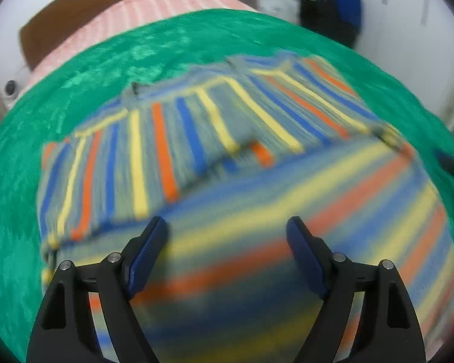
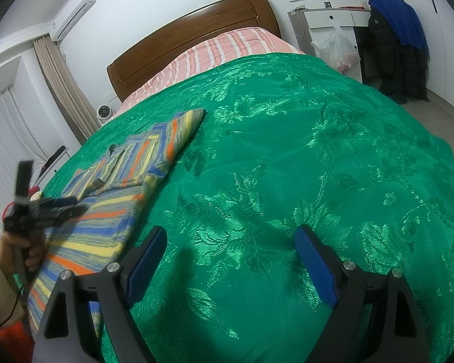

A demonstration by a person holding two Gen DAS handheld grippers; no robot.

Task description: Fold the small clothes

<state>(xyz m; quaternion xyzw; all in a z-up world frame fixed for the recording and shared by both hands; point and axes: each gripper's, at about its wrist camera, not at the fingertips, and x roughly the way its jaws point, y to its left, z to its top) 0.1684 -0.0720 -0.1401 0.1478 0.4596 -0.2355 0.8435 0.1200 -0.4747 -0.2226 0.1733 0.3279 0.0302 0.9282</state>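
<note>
One striped garment point(image 1: 215, 157) on one green bedspread point(image 2: 287, 157); both grippers' jaws apart.

a: where's the left black two-finger gripper with blue pads point(image 1: 227, 230)?

b: above the striped knit sweater point(image 1: 257, 199), jaws spread wide, nothing between them.

a: and the right black two-finger gripper with blue pads point(image 2: 230, 242)?

b: beside that sweater, off its right edge, jaws equally wide, gripping nothing.
</note>
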